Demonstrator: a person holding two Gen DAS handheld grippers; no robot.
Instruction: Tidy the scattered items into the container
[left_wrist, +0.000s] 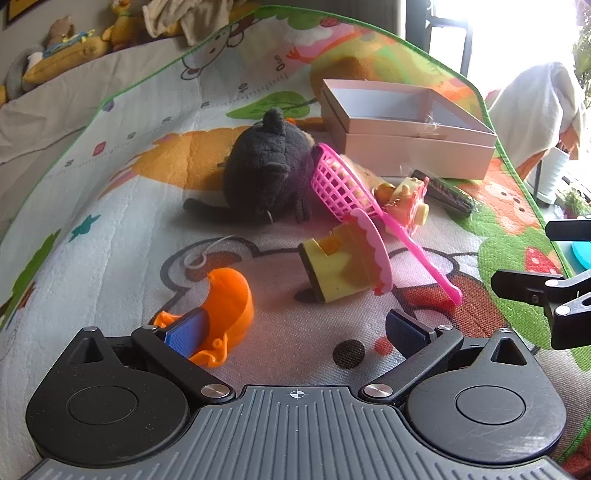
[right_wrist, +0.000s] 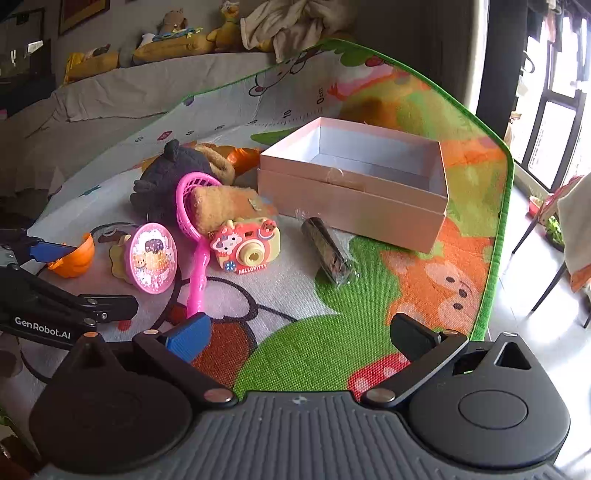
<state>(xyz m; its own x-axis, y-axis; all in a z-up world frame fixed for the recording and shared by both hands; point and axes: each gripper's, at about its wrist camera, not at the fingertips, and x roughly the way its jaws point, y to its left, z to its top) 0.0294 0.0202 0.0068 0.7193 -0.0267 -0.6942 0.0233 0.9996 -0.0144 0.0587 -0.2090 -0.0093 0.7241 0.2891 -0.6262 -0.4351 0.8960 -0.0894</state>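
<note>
left gripper (left_wrist: 295, 332) wide open, one finger inside orange cup (left_wrist: 225, 314); holding nothing | right gripper (right_wrist: 299, 336) wide open, empty; near pink box (right_wrist: 354, 184)

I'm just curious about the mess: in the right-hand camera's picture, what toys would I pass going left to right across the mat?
Orange cup → round pink toy → pink net scoop → Hello Kitty camera → dark wrapped tube → pink box.
</note>
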